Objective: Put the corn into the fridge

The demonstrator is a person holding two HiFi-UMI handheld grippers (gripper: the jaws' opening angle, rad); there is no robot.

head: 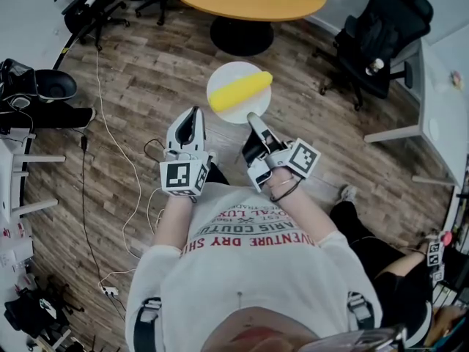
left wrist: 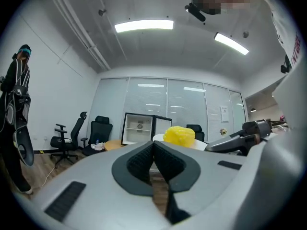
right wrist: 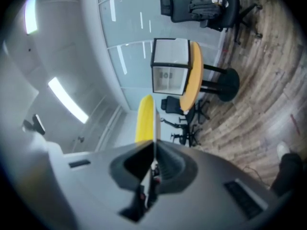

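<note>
Right tool (head: 253,119) pinches the plate (head: 226,77) carrying the corn (head: 239,94); left tool (head: 193,117) is closed, empty

Wood-plank floor (head: 146,86) under me; smooth, glossy plate (head: 231,73), possibly plastic; my left hand-held gripper (left wrist: 154,147) matt plastic, pads (left wrist: 141,163) ribbed.

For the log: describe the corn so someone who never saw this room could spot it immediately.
Find the round wooden table at the top of the head view. Just below it, over the plank floor, the right gripper holds a white plate by its rim. The corn lies on that plate, the only bright yellow thing around.
</note>
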